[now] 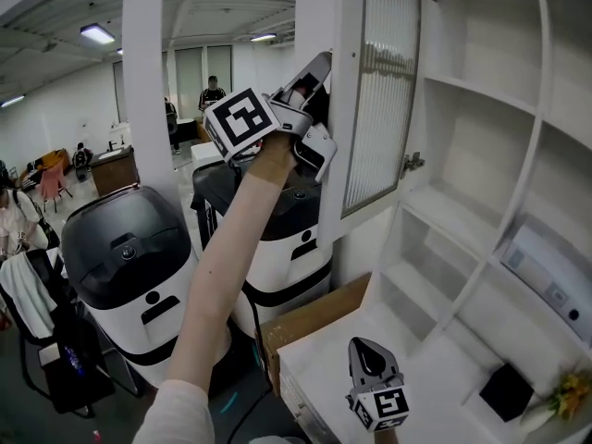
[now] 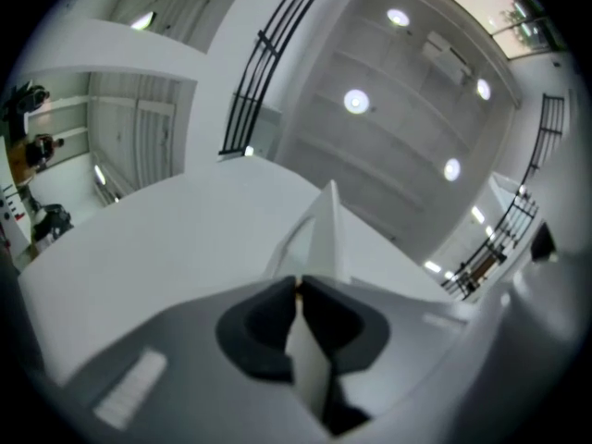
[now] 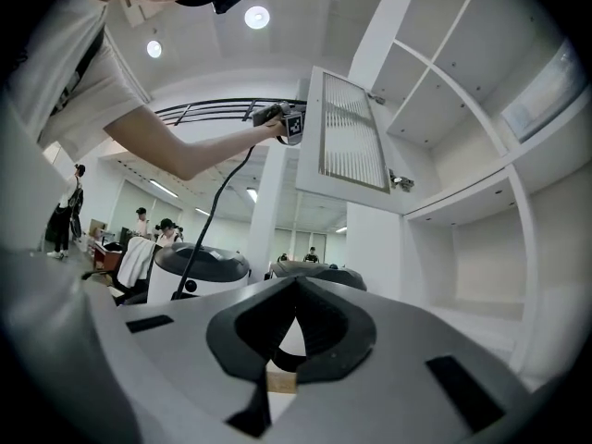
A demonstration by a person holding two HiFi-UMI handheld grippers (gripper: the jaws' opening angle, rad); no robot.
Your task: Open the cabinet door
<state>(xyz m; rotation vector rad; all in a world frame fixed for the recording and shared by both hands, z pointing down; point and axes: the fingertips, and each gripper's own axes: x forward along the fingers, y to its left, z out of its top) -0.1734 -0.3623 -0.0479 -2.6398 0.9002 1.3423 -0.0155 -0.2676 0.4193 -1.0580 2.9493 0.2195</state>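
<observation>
Currently, at the far left of the head view, two white machines with dark lids stand on the floor, one behind the other. A brown cardboard box sits just beside the nearer edge of the white bench.

Your left arm reaches up and forward from the lower left. The left gripper is at the free vertical edge of the cabinet door. In the left gripper view, the left gripper has its dark fingers pressed together on a thin white edge of the door, which runs between them and on past their tips. The grip is on the frame, not on the ribbed glass panel.

The cabinet door stands swung out from the cabinet, with its hinge on the right side. The right gripper view shows the same door open, with your left hand at its outer edge.

Lower in the head view, the right gripper hangs over the bench, well apart from the door. In its own view, the right gripper has its fingers meeting at the tips, with nothing between them.

To the right, the open white shelves are exposed. A small black box lies at the lower right.
</observation>
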